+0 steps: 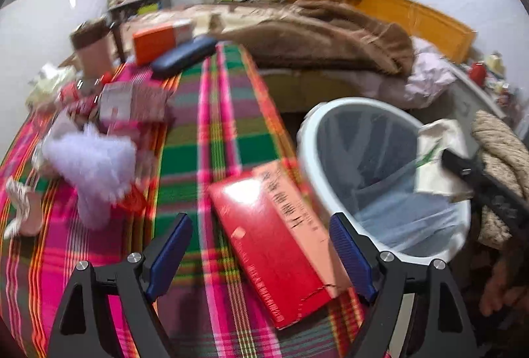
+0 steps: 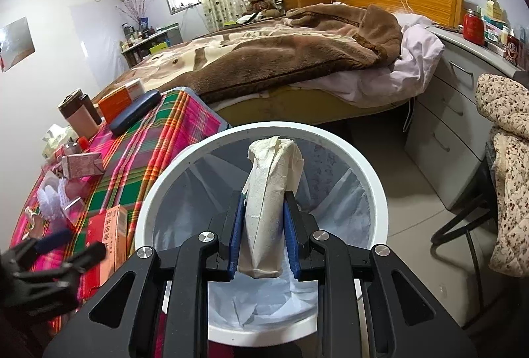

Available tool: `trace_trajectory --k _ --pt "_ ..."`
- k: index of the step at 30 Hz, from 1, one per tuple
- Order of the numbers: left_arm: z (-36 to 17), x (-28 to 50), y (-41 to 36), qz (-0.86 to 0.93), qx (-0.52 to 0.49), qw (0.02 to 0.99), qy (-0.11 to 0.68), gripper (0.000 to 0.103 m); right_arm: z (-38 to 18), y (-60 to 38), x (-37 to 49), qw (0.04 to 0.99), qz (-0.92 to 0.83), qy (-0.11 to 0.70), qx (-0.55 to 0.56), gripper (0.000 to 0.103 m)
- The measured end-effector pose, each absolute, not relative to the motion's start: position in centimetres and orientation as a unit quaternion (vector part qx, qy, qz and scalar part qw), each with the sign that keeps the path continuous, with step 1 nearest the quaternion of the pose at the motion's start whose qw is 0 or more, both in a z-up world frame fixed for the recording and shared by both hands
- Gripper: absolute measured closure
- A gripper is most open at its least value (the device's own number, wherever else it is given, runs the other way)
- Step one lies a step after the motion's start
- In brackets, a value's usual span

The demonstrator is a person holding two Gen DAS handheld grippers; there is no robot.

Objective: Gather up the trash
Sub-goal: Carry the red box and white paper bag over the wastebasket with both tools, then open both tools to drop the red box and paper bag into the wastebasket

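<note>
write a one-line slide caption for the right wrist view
Right tongs shut on a crumpled white wrapper, held over the lined white trash bin beside the plaid-covered table.

a woven plaid cloth (image 1: 211, 133), matt, covers the tabletop. near its right edge lies a red box (image 1: 271, 245) of glossy card that catches the light. the bin (image 2: 370, 179) looks like smooth white plastic, lined with a thin, crinkled translucent bag (image 2: 344, 209). the right gripper (image 2: 264, 235) has ribbed blue pads (image 2: 235, 232) on matt black plastic with shiny metal screws, pressed on a soft, creased wad of paper (image 2: 267, 192).
</note>
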State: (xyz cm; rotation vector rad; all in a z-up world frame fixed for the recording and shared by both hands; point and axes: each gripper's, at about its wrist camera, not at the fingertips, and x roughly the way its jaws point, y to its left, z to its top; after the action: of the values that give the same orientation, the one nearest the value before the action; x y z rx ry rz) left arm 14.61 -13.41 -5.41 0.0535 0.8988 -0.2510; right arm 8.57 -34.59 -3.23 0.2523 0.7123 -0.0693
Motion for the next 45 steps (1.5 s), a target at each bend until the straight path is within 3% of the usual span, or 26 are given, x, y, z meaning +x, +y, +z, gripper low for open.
trace_trajectory --k 17,20,35,45 --pt "-7.5 14.2 -15.3 -0.105 0.048 0.884 0.452 0.015 -3.5 -33.9 8.2 0.930 -0.029 0.344 0.123 0.079" --pt "-7.3 14.1 -14.7 -0.106 0.040 0.888 0.445 0.034 -3.5 -33.9 8.2 0.930 -0.027 0.344 0.126 0.079" --pt "-2.9 14.3 -15.5 -0.136 0.033 0.909 0.393 0.038 -2.2 -34.9 7.8 0.936 -0.034 0.323 0.136 0.079" --pt "0.3 14.9 -20.3 -0.193 0.053 0.914 0.353 0.038 -1.9 -36.4 7.9 0.936 -0.045 0.319 0.144 0.079"
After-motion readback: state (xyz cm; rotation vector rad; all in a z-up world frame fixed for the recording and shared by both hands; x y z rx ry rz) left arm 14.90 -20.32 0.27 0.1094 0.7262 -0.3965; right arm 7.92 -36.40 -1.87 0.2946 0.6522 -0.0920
